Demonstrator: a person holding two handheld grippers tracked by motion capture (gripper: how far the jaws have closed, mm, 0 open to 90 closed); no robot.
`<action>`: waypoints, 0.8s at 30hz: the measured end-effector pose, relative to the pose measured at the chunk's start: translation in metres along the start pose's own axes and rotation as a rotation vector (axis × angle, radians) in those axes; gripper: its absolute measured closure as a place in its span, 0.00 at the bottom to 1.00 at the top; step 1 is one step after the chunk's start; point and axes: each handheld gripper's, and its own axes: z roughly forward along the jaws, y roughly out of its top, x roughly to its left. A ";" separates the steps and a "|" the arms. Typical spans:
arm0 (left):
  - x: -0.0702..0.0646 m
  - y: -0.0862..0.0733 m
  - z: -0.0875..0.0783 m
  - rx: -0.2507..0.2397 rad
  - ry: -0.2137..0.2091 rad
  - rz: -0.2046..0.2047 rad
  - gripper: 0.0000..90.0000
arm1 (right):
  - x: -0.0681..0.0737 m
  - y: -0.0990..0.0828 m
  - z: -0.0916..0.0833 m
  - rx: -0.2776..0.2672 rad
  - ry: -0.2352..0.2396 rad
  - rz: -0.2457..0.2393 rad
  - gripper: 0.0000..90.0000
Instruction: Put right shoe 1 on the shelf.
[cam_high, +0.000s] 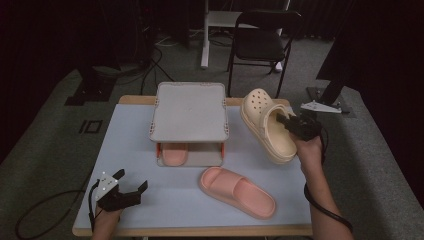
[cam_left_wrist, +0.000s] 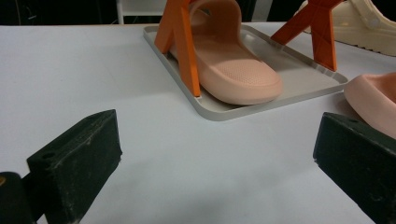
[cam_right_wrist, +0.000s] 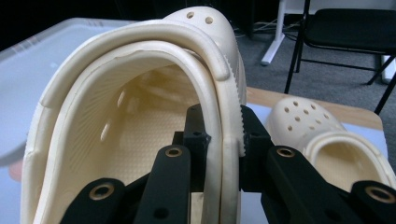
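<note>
My right gripper (cam_high: 287, 121) is shut on the side rim of a cream clog (cam_high: 264, 124) and holds it tilted above the table's right side; in the right gripper view the jaws pinch the rim and heel strap (cam_right_wrist: 219, 88). A second cream clog (cam_right_wrist: 327, 140) lies on the table behind it. One pink slide (cam_high: 237, 192) lies on the table at front centre. Another pink slide (cam_left_wrist: 233, 65) rests in the lower tray (cam_left_wrist: 299, 79) of a grey rack (cam_high: 190, 110). My left gripper (cam_high: 131, 180) stands open at the front left, nothing between its jaws (cam_left_wrist: 215, 154).
The rack has orange legs (cam_left_wrist: 180, 42) and a bare grey top shelf. The table (cam_high: 125, 145) has a pale blue surface with wooden edges. A black chair (cam_high: 260, 42) and cables stand on the floor beyond the far edge.
</note>
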 end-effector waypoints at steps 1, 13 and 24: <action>0.000 0.000 0.000 -0.002 -0.001 -0.001 0.01 | 0.001 0.003 0.000 -0.004 0.004 0.001 0.86; 0.001 -0.001 0.000 -0.005 0.004 0.003 0.01 | 0.029 0.040 0.002 -0.040 0.042 -0.024 0.86; 0.001 -0.001 -0.001 -0.007 -0.002 0.003 0.01 | 0.061 0.057 0.019 -0.048 0.073 -0.026 0.86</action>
